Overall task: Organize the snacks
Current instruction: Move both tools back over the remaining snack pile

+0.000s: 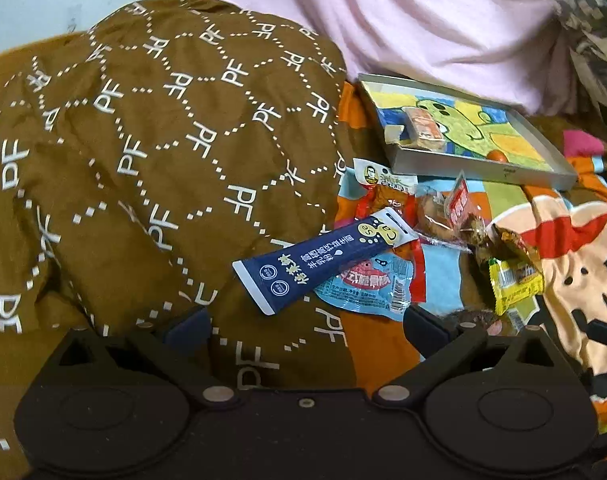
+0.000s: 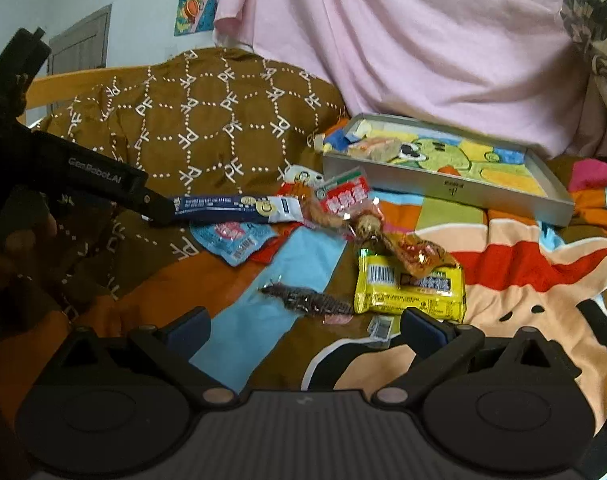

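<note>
left wrist view: the left gripper hangs with its jaws wide apart and nothing between them, over a brown patterned quilt. the navy stick packet lies just ahead of the fingers, its long axis slanting from near-left to far-right, the near end almost between the fingertips. past it, to the right, sits the snack pile, and further ahead and right the shallow tray, already holding a few items.

right wrist view: the right gripper is also spread wide and empty, with a yellow packet just ahead of its right finger. the left gripper reaches in from the left, its tip touching the end of the navy stick packet, which lies crosswise well ahead. the left hand looks the nearer to it; the tray lies ahead and right.
</note>
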`<control>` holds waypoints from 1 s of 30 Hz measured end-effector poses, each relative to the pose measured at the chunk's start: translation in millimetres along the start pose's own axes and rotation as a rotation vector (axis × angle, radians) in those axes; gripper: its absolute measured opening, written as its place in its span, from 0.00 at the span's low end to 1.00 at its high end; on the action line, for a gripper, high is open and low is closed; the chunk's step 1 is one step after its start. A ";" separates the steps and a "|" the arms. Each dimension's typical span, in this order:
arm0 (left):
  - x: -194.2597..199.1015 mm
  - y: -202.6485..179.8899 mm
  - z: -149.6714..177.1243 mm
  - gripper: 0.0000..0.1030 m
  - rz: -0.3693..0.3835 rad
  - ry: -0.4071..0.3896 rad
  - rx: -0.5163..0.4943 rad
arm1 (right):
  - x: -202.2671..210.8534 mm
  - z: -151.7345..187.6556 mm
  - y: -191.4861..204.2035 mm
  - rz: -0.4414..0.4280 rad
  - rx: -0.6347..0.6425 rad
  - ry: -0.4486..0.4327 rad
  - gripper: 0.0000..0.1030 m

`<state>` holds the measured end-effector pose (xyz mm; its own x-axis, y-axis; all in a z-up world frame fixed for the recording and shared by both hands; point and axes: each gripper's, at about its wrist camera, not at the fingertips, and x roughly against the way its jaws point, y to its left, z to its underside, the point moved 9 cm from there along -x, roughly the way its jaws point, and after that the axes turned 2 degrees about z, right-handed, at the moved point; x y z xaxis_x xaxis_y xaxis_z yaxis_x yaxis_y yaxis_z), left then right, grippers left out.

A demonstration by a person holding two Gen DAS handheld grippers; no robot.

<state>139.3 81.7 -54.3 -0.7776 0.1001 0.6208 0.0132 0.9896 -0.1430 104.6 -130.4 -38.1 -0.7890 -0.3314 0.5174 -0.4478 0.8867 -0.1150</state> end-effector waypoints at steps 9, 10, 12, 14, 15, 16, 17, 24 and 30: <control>-12.4 0.8 -1.8 0.99 0.010 0.000 -0.017 | -15.5 10.7 5.0 -0.013 -0.007 0.065 1.00; -13.6 0.6 -2.6 0.99 0.010 -0.003 -0.019 | -16.5 11.2 5.2 -0.018 -0.008 0.069 1.00; -16.4 0.0 -5.4 0.99 0.010 -0.020 -0.026 | -19.0 11.6 5.0 -0.035 -0.014 0.077 1.00; -18.8 -1.7 -10.0 0.99 0.015 -0.048 -0.037 | -23.9 11.6 4.6 -0.063 -0.021 0.096 1.00; -20.2 -3.0 -12.4 0.99 0.019 -0.063 -0.044 | -27.6 11.0 3.9 -0.090 -0.021 0.111 1.00; -22.5 -4.5 -15.5 0.99 0.024 -0.076 -0.054 | -30.6 10.3 3.4 -0.114 -0.019 0.122 1.00; -24.9 -5.6 -18.1 0.99 0.029 -0.085 -0.062 | -34.2 9.4 2.1 -0.143 -0.016 0.133 1.00; -45.9 -9.5 -32.2 0.99 0.066 -0.118 -0.091 | -52.7 -6.7 -13.2 -0.249 0.031 0.136 1.00; -66.2 -4.1 -32.1 0.99 0.132 -0.071 -0.017 | -73.3 -13.2 -17.3 -0.308 0.049 0.191 1.00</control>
<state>210.9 74.3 -70.0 -0.8109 0.2223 0.5413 0.1284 0.9701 -0.2059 175.7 -117.2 -62.9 -0.5233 -0.5100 0.6827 -0.6753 0.7368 0.0328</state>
